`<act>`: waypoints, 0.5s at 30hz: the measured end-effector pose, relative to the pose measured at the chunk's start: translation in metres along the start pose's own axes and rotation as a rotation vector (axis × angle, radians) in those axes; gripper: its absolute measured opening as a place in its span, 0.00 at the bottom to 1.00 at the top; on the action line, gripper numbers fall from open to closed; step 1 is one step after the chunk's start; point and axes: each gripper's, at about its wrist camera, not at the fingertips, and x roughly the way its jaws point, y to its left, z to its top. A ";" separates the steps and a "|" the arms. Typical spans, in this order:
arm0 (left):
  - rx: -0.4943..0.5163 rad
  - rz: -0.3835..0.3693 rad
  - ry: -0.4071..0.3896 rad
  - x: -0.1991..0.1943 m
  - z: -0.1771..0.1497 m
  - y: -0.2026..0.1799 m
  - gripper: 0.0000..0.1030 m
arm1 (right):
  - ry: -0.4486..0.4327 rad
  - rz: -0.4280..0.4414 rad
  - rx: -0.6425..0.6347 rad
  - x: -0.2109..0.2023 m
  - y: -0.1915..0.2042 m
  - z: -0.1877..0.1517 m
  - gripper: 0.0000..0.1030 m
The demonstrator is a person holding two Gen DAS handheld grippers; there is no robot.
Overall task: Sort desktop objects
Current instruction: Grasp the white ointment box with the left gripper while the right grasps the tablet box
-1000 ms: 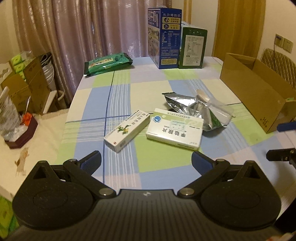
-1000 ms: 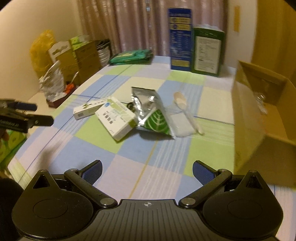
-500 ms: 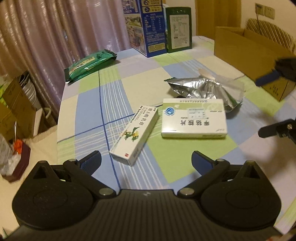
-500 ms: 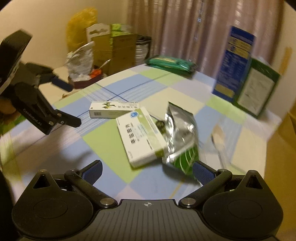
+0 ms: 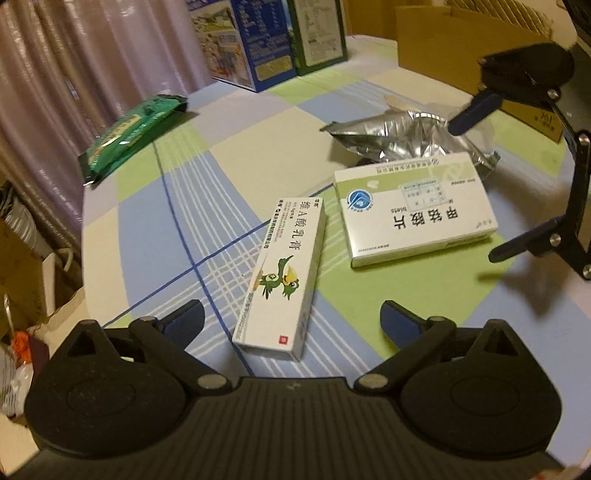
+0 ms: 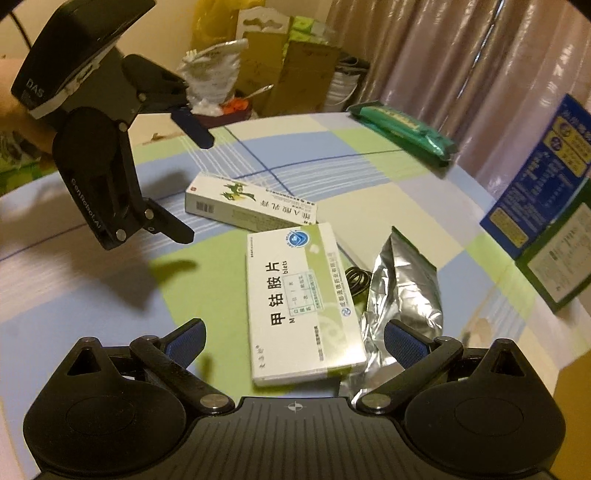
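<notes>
A narrow white box with a green bird [image 5: 284,273] lies on the checked tablecloth [image 5: 155,221]. Its near end sits between the fingers of my left gripper [image 5: 291,321], whose jaws are closing but stand wide, pads clear of the box. Beside it lies a wider white and green tablet box [image 5: 413,210]. In the right wrist view this tablet box [image 6: 299,295] lies between the fingers of my right gripper [image 6: 295,339], which is open and not touching it. Each gripper shows in the other's view: the right gripper [image 5: 472,192] and the left gripper [image 6: 197,188].
A crumpled silver foil pouch [image 5: 399,136] lies just behind the tablet box, with a black cable loop [image 6: 356,280] beside it. Farther back are a green packet [image 5: 129,129], a blue carton [image 5: 251,37], a green carton [image 5: 317,29] and an open cardboard box [image 5: 443,44].
Both grippers have come down and forward towards the two white boxes and rolled. The narrow box now lies between the left fingers, the tablet box between the right fingers.
</notes>
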 end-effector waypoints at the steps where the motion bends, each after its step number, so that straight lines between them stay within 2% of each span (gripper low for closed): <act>1: 0.008 -0.006 0.010 0.004 0.001 0.003 0.91 | 0.005 0.005 -0.006 0.003 -0.001 0.001 0.96; 5: 0.014 -0.040 0.022 0.014 0.002 0.012 0.86 | 0.024 0.021 -0.014 0.013 -0.006 0.005 0.87; 8: 0.010 -0.052 0.022 0.018 0.003 0.015 0.78 | 0.035 0.027 -0.023 0.019 -0.007 0.007 0.79; 10: -0.002 -0.056 0.027 0.020 0.003 0.017 0.66 | 0.040 0.026 -0.027 0.022 -0.007 0.008 0.76; 11: -0.007 -0.058 0.022 0.020 0.003 0.017 0.64 | 0.042 0.026 -0.030 0.023 -0.007 0.009 0.75; 13: -0.024 -0.064 0.019 0.019 0.003 0.017 0.46 | 0.050 0.025 -0.048 0.026 -0.004 0.009 0.70; 15: -0.042 -0.055 0.024 0.017 0.003 0.015 0.36 | 0.053 0.011 -0.063 0.026 -0.001 0.010 0.66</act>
